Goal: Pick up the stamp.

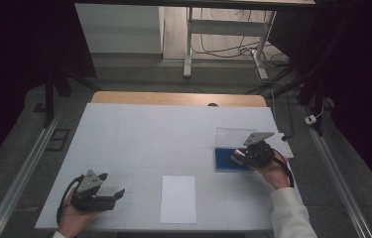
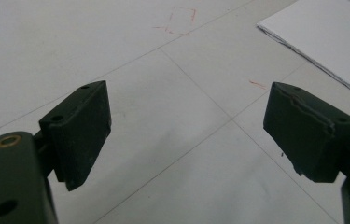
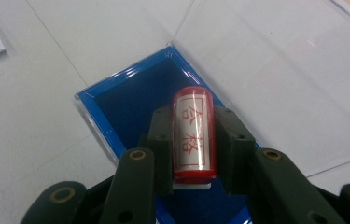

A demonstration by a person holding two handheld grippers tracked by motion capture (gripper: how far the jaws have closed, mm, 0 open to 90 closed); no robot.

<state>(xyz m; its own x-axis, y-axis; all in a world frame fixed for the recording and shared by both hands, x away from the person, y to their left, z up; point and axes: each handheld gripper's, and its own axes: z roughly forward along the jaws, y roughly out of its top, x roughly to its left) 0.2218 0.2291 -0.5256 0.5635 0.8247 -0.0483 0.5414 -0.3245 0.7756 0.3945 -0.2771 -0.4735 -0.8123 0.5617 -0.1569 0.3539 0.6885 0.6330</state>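
Right gripper [image 3: 193, 140] clamps stamp [image 3: 192, 133] over blue pad [image 3: 130, 100], right | left gripper [image 2: 186, 130] wide open, empty, near-left | paper [image 1: 178, 199] between

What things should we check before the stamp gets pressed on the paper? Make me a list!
1. Stamp gripped firmly between the jaws of the right gripper: ok.
2. Stamp over the blue ink pad, ready for inking: ok.
3. Ink already on the stamp's printing face: cannot tell, that face is hidden.
4. White paper lying flat on the table: ok.
5. Left gripper open and holding nothing, free to steady the paper: ok.
6. Paper held down so it will not slide: not ok, the left gripper is beside it, not touching.
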